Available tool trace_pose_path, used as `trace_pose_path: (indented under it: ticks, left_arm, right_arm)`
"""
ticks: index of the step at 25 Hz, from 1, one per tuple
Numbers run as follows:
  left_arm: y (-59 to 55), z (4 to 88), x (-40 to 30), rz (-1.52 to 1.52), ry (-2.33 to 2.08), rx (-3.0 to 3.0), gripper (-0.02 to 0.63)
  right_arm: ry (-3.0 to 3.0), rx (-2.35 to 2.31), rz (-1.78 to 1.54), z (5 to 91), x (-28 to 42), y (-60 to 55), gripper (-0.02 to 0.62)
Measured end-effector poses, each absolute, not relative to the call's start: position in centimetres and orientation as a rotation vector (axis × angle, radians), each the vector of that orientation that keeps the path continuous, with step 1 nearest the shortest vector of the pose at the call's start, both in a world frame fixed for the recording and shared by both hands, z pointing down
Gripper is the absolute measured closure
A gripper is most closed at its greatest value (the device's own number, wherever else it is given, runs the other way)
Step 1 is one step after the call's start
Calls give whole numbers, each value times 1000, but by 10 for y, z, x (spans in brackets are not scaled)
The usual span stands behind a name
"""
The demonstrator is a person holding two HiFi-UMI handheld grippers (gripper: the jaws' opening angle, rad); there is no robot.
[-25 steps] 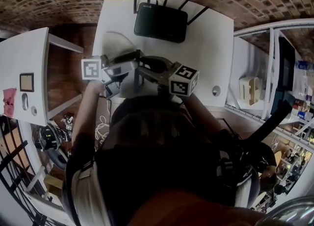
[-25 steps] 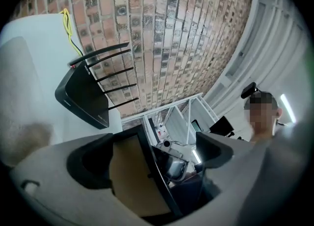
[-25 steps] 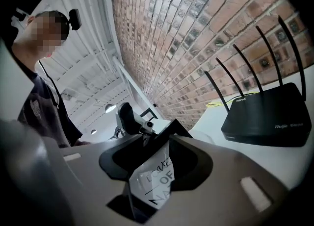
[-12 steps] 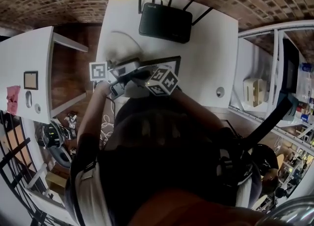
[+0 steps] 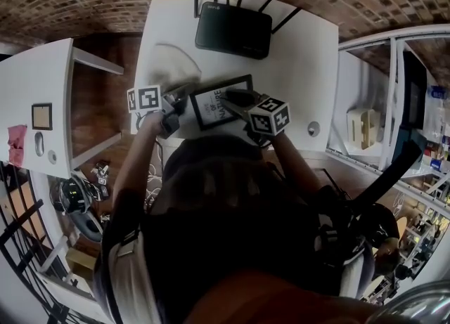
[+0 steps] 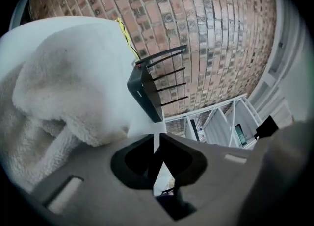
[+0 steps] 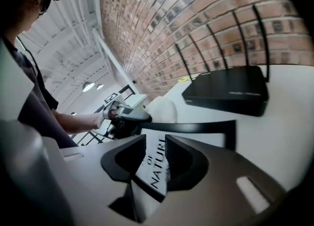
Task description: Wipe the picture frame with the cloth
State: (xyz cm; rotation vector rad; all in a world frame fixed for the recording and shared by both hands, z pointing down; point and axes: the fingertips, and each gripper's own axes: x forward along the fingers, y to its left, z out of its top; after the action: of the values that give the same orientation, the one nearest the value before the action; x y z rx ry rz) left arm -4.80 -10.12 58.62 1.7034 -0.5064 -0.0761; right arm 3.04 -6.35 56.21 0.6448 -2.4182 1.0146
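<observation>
The black picture frame (image 5: 221, 101) with a white print lies on the white table (image 5: 302, 69); its far edge (image 7: 196, 128) shows in the right gripper view. A white cloth (image 5: 172, 69) (image 6: 64, 83) (image 7: 164, 108) sits bunched just beyond its left corner. My left gripper (image 5: 184, 95) (image 6: 156, 144) (image 7: 128, 118) is at that corner, beside the cloth. Its jaws have just been closing and stand shut to a thin slit; I cannot tell if anything is pinched. My right gripper (image 5: 235, 98) (image 7: 156, 149) is over the frame's near right part. Its jaws have just been opening, and the print shows in the gap.
A black router (image 5: 233, 31) (image 6: 144, 95) (image 7: 228, 92) with several antennas stands at the table's far edge against the brick wall. A second white table (image 5: 42, 76) at left carries a small frame (image 5: 39, 115). White shelving (image 5: 362, 129) stands at right.
Both grippers have come down to the table. The frame now lies flat and uncovered. The right gripper has shifted right, and the left gripper's jaws have shut at the frame's corner.
</observation>
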Motion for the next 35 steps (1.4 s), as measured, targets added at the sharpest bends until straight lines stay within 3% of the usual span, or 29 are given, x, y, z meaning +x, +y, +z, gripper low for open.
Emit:
trace_pose_path:
  ticks: [3,6,7,11,16,20,25,34,35]
  left_arm:
    - [-101,583,-42,-8,-500,1780,581]
    - [-94,578,-30,94,-450,1908,606]
    - [-93,576,-25,109,-433,1931,606]
    - [-94,573,-13,130,-415,1957,607]
    - [-90,591,-15,245,-451,1904,606]
    - [-89,609,-24,264,-551,1791,606]
    - [-77,623,-15,308,-536,1736,497]
    - [-81,639,-11,379,-579,1724,502]
    - [-80,641,-9,405,-576,1732,503]
  right_arm:
    - [-2352,821,1096,576,91,-77,395]
    - [-2370,830,1107,577,111,-83,396]
    - [-2398,822,1095,571,113,-84,345]
    - [-2544,938,1117,540,129,-91,360]
    - [-2364,1072,987,575,168,-94,360]
    - [-2278,1122,1006,593,186,-97,322]
    - [-2241,1015,1043,620,176,-90,307]
    - [-2236,1074,1313,627,159,-88,265]
    - [-2223,1015,1379,628,153,-82,320]
